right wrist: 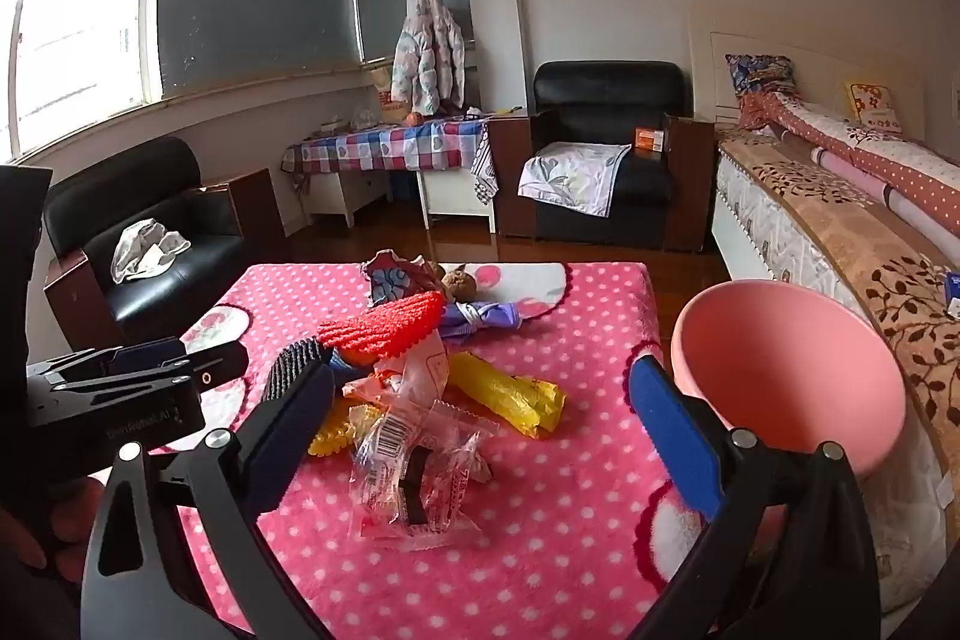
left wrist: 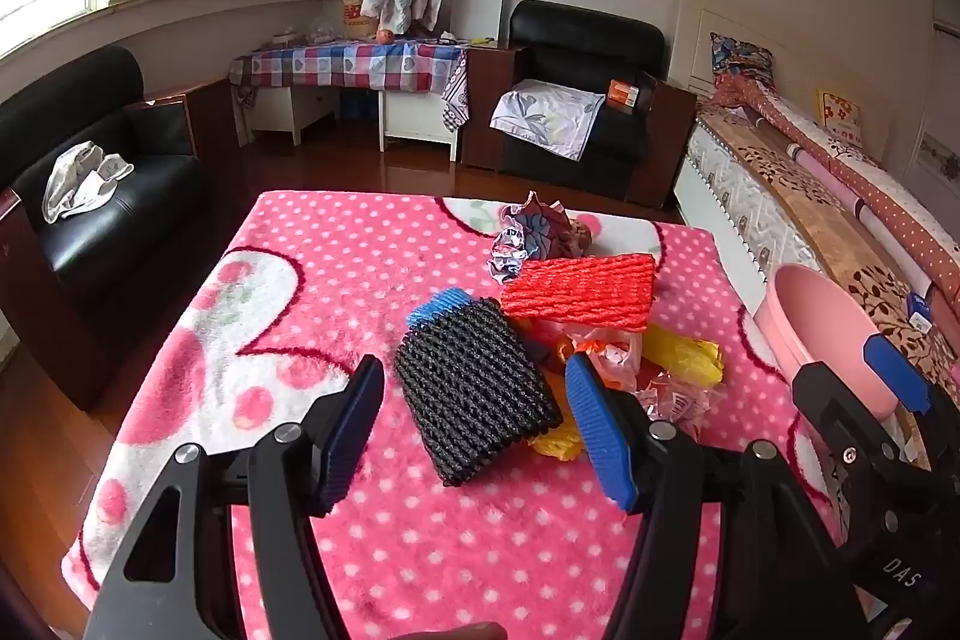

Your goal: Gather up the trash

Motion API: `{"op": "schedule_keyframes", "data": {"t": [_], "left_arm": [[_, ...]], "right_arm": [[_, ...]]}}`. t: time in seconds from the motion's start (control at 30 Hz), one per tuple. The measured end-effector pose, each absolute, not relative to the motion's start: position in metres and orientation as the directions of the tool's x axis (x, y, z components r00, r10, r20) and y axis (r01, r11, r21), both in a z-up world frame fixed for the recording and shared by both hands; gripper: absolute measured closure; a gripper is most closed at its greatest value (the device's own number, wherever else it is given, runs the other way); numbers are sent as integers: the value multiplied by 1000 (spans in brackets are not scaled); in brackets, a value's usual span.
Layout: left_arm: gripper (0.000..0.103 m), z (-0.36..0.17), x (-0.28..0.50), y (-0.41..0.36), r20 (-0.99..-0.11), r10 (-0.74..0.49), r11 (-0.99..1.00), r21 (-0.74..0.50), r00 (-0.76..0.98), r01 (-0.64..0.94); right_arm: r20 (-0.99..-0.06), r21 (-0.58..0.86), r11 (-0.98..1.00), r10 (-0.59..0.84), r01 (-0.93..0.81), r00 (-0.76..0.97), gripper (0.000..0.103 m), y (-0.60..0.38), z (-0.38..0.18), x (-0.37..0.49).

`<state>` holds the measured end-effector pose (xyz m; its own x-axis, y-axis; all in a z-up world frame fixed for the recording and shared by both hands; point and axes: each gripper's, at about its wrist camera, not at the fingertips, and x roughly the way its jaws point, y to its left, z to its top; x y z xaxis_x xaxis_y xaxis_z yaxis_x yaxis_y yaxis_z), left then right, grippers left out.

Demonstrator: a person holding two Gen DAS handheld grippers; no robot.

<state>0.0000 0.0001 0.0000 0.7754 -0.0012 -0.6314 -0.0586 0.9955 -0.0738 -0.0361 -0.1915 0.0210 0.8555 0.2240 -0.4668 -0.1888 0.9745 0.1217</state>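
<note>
Free room: bare pink polka-dot blanket on the counter (left wrist: 336, 280) at 9 o'clock of the litter.
Obstacles: black foam net sleeve (left wrist: 474, 400) at 12 o'clock of the left jaws; round pink plastic basin (right wrist: 792, 370) at 2 o'clock of the right.

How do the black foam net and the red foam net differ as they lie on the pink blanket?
The black foam net lies nearer the left gripper, running lengthwise away from it; the red foam net lies farther back, turned crosswise. The black one has a blue piece poking out at its far end; the red one shows none. Both are ribbed mesh sleeves lying flat in the trash pile, ungripped.
</note>
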Motion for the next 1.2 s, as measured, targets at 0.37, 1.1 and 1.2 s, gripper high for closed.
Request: {"op": "schedule_keyframes", "data": {"t": [0.37,1.1,1.2], "left_arm": [[40,0,0,1,-628,4,995,-72,778,-63],[40,2,-4,0,-628,9,995,-72,778,-70],[40,2,-4,0,-627,10,995,-71,779,-70]], "right_arm": [[-462,142,974,221,-174,859,4,-196,30,-39],[-450,157,975,211,-156,868,4,-200,24,-38],[-450,156,975,211,-156,868,4,-200,25,-38]]}}
